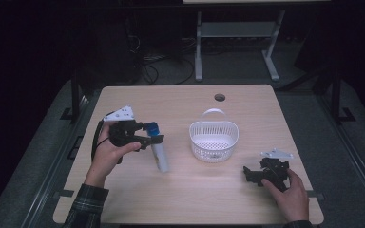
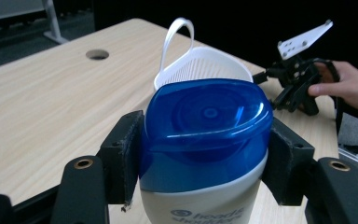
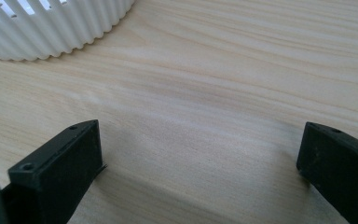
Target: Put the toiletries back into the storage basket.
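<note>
With the left gripper (image 1: 155, 133) pinching the shampoo bottle (image 1: 159, 152) by its blue cap left of the white basket (image 1: 214, 138), the lift appears underway and next calls for carrying it over the rim, while the right gripper (image 1: 253, 174) rests spread and empty nearby.

My left gripper (image 2: 205, 140) covers the sides of the bottle (image 2: 205, 186) at its neck, and the bottom edge of the left gripper view cuts off the bottle's body and half of its printed label. The cap (image 2: 207, 116) hides the near wall of the basket (image 2: 200, 63) behind it. In the right gripper view the picture's top edge cuts the basket (image 3: 51, 28) down to a strip of ribbed wall, and the bottom edge cuts off my right gripper (image 3: 200, 163) jaws. In the high view the far floor is too dark to make out.
</note>
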Demonstrator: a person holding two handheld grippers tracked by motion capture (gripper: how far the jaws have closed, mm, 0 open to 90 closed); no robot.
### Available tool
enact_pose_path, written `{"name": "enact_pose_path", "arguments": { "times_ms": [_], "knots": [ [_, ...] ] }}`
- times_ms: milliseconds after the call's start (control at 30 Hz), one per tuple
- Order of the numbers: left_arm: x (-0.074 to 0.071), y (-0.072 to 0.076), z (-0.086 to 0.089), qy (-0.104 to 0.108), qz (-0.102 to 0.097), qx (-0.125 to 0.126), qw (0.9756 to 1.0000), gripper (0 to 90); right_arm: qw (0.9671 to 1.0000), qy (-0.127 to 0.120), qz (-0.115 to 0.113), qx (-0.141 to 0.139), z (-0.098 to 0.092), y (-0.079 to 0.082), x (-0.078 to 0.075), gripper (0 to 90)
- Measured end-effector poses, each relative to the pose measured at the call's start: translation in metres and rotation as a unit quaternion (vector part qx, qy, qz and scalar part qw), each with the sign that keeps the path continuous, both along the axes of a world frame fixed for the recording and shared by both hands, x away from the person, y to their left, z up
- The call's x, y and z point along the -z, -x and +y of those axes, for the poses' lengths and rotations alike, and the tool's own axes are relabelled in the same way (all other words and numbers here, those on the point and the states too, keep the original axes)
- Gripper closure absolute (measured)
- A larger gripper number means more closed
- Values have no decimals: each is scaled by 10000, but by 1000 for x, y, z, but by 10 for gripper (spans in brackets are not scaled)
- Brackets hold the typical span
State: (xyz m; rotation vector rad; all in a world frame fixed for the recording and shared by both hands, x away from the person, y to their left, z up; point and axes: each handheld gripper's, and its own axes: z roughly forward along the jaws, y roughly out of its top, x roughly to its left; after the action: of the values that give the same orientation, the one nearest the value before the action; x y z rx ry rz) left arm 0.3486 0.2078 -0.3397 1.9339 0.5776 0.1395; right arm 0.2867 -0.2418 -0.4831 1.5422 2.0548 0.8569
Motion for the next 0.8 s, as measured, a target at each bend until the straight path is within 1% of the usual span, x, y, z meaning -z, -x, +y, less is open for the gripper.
{"name": "enact_pose_path", "arguments": {
  "times_ms": [233, 400, 800],
  "knots": [
    [-18, -3, -8, -11, -211, 24, 9998, 374, 10000, -3, 5, 9, 0, 0, 0, 0],
    [-28, -5, -16, -62, -306, 105, 9995, 374, 10000, -1, 1, 15, 0, 0, 0, 0],
    [-45, -12, -38, -72, -487, 240, 9985, 375, 10000, -4, 7, 8, 0, 0, 0, 0]
  ]
}}
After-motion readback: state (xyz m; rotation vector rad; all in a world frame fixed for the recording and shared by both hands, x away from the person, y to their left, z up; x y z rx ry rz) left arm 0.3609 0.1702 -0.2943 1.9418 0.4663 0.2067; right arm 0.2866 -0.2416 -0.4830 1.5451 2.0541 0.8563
